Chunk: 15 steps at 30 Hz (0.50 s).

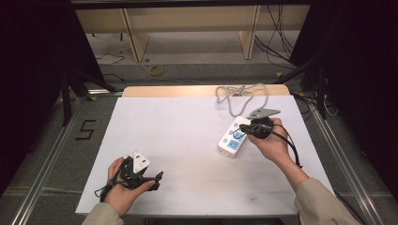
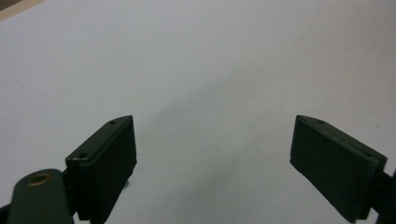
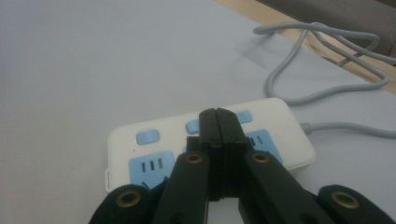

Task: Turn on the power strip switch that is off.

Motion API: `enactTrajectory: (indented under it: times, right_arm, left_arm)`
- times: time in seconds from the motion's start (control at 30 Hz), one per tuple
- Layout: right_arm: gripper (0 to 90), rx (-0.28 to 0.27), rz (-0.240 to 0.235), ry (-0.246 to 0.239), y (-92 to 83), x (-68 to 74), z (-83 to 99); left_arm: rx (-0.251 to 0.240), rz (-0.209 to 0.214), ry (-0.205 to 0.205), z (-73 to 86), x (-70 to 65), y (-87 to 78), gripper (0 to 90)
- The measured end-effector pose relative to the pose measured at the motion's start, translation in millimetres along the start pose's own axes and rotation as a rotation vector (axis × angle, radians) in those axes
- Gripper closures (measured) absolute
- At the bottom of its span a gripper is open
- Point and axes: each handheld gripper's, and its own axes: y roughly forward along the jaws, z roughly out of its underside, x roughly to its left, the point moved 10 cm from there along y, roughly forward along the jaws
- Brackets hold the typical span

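Partly hidden power strip (image 3: 140, 154) under closed, empty right tongs (image 3: 218, 116) — left tongs (image 2: 212, 154) wide, empty.

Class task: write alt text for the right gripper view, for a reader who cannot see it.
The right tool, its two black jaws shut together, points down at the middle of a white power strip with blue buttons and blue sockets. The strip lies on a white table, and its grey cable loops away toward the table's far edge.
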Motion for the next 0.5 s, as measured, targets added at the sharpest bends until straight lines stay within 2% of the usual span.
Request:
enactTrajectory:
  times: [0.5]
  right_arm:
    - [90.0, 0.012, 0.002, 0.001, 8.1, -1.1, -4.2]
  left_arm:
    - [0.0, 0.002, -0.002, 0.2, -0.3, 0.3, 14.0]
